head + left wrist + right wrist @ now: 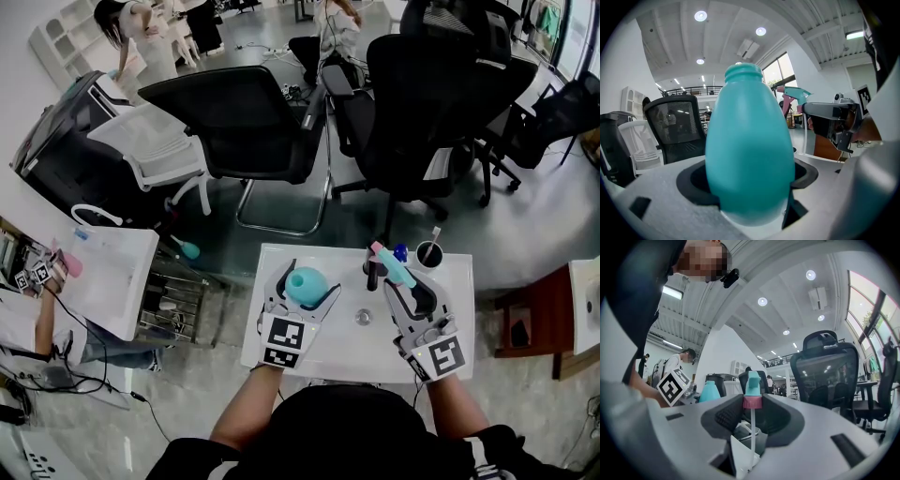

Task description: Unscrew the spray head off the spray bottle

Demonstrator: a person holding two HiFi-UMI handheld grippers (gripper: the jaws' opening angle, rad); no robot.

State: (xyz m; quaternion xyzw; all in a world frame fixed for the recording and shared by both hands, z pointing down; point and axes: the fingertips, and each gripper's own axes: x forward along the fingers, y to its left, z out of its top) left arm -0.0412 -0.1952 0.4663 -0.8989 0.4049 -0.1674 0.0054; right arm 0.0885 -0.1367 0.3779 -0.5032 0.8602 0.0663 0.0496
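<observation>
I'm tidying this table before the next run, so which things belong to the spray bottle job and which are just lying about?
Job: teal bottle in the left gripper; spray head, already off, in the right gripper.
Lying about: black cup with a stick in it; small dark bottle; small round piece on the table.

The spray bottle is filling the middle of the left gripper view, its base dropping out of sight between the jaws of the left gripper and its body blocking the room behind it. The dip tube under the spray head is running down into the body of the right gripper, so its lower end is not showing. On the table, a small round thing is showing too small to identify.
</observation>
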